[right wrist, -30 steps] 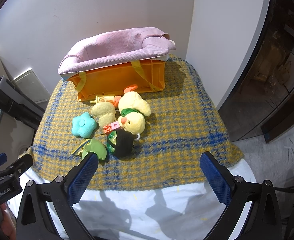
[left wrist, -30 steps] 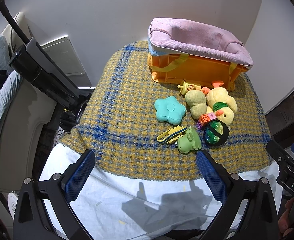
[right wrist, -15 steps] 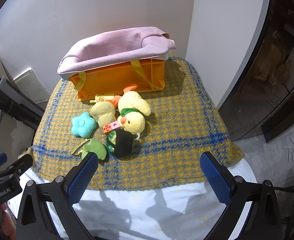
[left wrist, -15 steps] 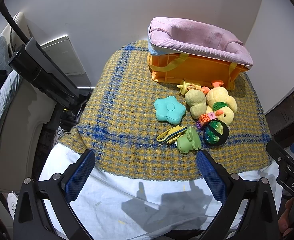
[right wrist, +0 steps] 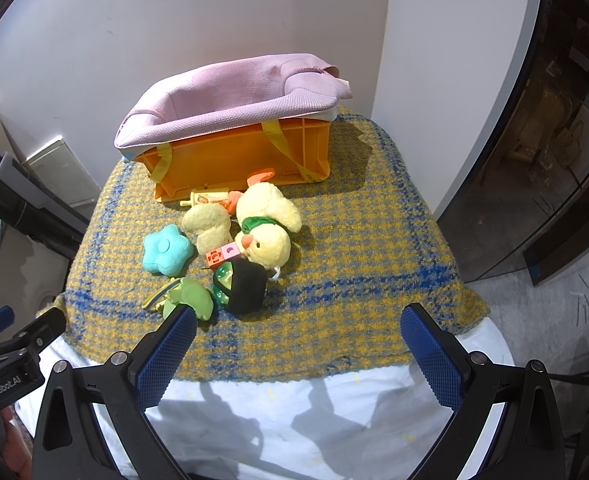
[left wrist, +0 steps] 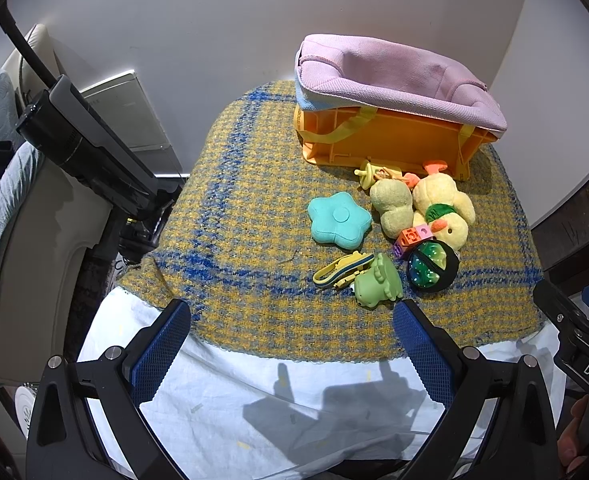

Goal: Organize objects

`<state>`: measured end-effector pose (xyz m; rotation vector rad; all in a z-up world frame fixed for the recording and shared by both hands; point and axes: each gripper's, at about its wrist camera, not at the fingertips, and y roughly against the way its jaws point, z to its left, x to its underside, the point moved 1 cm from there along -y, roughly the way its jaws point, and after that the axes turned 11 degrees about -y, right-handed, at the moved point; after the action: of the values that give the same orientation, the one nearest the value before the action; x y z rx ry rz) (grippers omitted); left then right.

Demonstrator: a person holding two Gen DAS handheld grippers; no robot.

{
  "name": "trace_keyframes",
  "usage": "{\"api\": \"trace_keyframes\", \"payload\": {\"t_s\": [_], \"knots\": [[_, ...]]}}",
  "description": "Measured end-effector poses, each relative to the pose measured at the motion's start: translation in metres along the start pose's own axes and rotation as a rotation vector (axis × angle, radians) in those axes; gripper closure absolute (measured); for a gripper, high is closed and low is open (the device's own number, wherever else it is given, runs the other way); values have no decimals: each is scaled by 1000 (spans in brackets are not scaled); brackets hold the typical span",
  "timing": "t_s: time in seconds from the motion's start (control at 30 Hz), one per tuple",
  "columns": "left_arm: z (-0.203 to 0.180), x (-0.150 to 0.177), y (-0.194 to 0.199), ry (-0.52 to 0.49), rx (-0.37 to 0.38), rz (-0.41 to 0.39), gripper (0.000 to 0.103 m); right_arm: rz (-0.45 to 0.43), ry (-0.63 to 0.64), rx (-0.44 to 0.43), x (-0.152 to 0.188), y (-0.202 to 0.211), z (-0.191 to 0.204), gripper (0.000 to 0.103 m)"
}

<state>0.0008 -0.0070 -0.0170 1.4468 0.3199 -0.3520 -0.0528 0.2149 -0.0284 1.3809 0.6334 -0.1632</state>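
Probably a home — plush toys (right wrist: 265, 227), woven blanket (right wrist: 366, 248), cushioned seat (left wrist: 2, 184) beside.

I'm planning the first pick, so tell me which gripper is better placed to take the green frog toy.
Left, narrowly. The green frog toy lies just ahead of the left gripper, inside its right finger. The right gripper has it beyond its left finger, off centre. Both are open and empty.

Inside of the orange plastic crate (right wrist: 246, 160) hidden under its draped pink fabric liner (right wrist: 230, 104). Small yellow-and-orange plastic toys (left wrist: 386, 174) at its base too tangled to identify. Green rubber frog toy (right wrist: 192, 298) partly behind the right gripper's blue pad (right wrist: 166, 354).
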Motion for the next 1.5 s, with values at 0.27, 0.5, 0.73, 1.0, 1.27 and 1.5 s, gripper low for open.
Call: {"api": "trace_keyframes", "payload": {"t_s": [0.27,0.5,0.73,1.0,1.27,1.5], "knots": [[-2,0,-2,21,-6,5,0,-1,1,0,1,-2,-1,1],[-11,-3,-21,-9,17,-2,0,4,-1,5,1,-21,-5,1],[-22,-9,-47,-46,58,-11,0,12,-3,-10,4,-43,-9,1],[-30,-16,-84,-54,66,13,0,2,6,-1,3,-62,-11,1],[-43,-14,-108,-57,104,27,2,16,-5,8,5,-77,-18,1],[-65,-11,-135,-80,133,79,30,28,-4,23,9,-87,-28,1]]}}
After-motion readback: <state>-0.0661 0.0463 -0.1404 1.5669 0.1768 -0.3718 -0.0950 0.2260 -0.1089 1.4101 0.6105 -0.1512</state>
